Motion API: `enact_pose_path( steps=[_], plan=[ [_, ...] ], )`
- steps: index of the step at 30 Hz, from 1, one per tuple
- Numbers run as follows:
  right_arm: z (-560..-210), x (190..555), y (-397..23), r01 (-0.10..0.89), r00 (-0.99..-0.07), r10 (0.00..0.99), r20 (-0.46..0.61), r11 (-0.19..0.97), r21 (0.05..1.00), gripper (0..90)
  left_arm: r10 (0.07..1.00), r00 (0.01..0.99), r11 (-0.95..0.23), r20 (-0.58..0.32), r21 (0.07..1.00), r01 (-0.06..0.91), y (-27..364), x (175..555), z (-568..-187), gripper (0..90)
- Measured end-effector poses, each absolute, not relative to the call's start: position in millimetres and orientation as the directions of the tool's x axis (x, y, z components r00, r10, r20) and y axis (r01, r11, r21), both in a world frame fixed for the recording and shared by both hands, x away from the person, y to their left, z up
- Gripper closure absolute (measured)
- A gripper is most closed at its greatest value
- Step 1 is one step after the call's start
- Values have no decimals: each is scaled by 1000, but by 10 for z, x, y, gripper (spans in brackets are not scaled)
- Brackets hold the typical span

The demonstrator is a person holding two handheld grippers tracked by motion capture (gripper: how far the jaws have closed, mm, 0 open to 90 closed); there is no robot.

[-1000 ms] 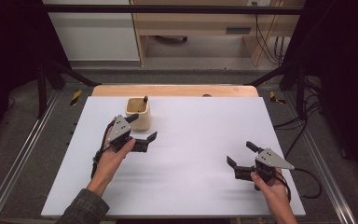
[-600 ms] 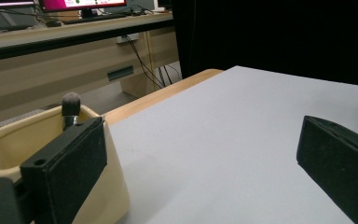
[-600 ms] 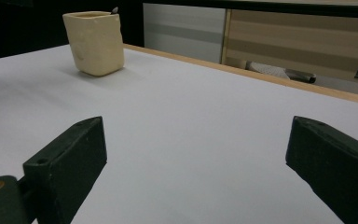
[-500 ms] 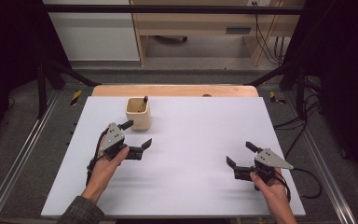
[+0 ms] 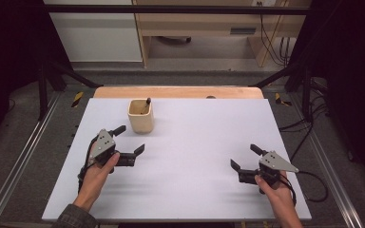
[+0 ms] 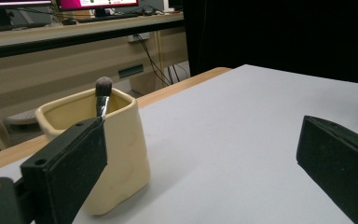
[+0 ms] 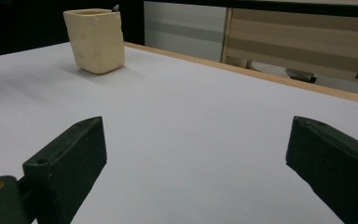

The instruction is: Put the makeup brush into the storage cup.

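From my left gripper view, the cream square ceramic cup (image 6: 116, 154) is partly covered by the near black jaw, and the cup wall hides the handle of the dark-tipped brush (image 6: 103, 94). In my right gripper view, that brush is a speck at the rim, too small to read.

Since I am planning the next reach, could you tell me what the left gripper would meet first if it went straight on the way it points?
Probably nothing: the left gripper points just right of the cream cup, so its near jaw might graze that cup's side; otherwise bare white table lies ahead.
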State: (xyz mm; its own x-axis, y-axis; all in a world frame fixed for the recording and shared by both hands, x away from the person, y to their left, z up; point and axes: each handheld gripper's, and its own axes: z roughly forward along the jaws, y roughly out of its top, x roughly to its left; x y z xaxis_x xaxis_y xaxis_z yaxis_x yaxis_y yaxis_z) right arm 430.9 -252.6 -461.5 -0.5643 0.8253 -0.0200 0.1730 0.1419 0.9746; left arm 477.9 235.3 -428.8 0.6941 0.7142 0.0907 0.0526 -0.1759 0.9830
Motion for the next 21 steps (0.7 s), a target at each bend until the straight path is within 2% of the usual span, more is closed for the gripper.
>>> enact_pose_path(
  steps=[21],
  plan=[
    [-4597, 4304, -2536, 166, -564, 826, -20, 137, 977, 54, 734, 672, -174, 104, 984, 39, 2716, 4567, -4292, 15]
  ],
)
